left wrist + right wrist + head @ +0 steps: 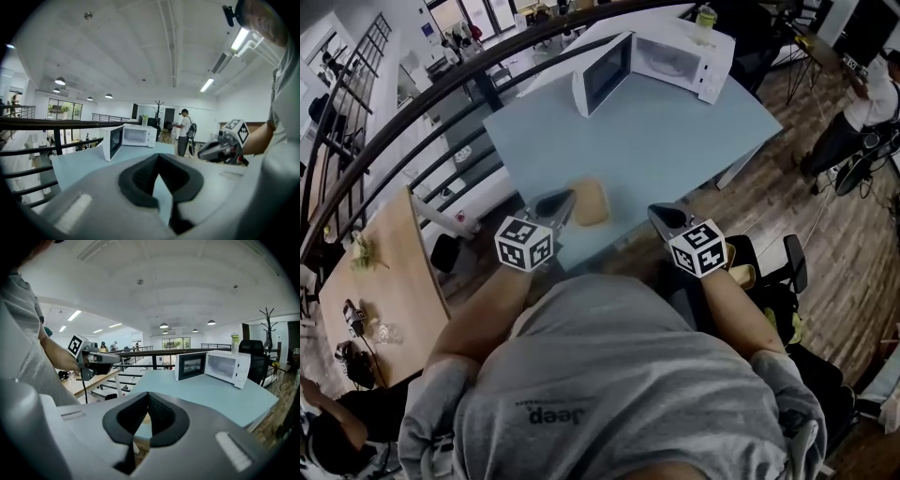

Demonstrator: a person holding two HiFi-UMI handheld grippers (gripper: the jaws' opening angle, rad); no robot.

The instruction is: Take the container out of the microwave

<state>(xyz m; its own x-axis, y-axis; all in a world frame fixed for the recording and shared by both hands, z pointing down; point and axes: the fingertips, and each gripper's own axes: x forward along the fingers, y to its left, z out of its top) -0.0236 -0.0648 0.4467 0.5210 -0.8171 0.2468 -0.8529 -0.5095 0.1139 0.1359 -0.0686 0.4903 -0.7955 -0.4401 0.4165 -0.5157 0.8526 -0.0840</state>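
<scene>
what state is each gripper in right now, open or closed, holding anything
left gripper: closed, tips meet, holding nothing
right gripper: closed, holding nothing

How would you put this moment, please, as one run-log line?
microwave: door open, far end of table | tan object: on table beside left gripper | left gripper: shut, empty | right gripper: shut, empty

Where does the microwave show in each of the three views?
Head view: microwave at the top, right of centre, door swung open.
Left gripper view: microwave just left of centre, in the middle distance.
Right gripper view: microwave at middle right.
Shared landmark: the light blue table under it.
</scene>
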